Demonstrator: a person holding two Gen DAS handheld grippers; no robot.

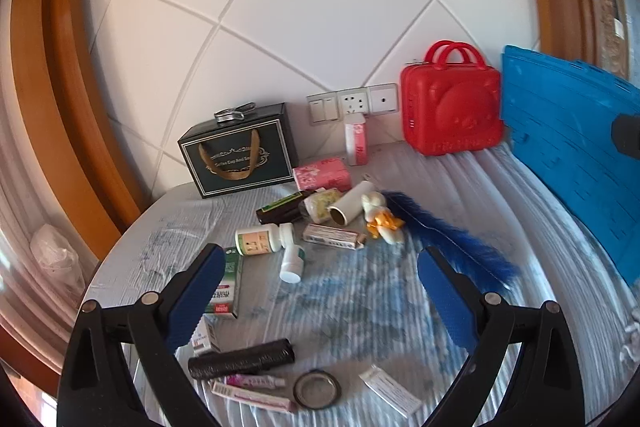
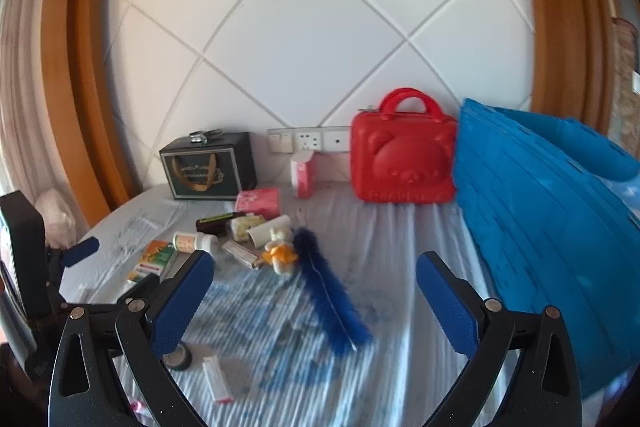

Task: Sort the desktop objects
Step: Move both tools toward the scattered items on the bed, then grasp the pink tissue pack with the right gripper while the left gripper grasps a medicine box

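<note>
Small objects lie scattered on a striped cloth table (image 1: 460, 195): a white pill bottle (image 1: 260, 241), a small white bottle (image 1: 292, 261), a blue feather (image 1: 448, 239), a duck toy (image 1: 382, 221), a black roll (image 1: 240, 359), a tape ring (image 1: 316, 389) and several small boxes. My left gripper (image 1: 320, 291) is open and empty above the table's near middle. My right gripper (image 2: 316, 299) is open and empty above the blue feather (image 2: 332, 295). The left gripper also shows at the left edge of the right wrist view (image 2: 76, 253).
A red bear-faced case (image 1: 450, 107) stands at the back against the wall. A blue folded crate (image 1: 576, 147) leans at the right. A dark gift box (image 1: 240, 151) stands at the back left, with pink tissue packs (image 1: 322, 175) beside it. Wall sockets (image 1: 352, 103) sit behind.
</note>
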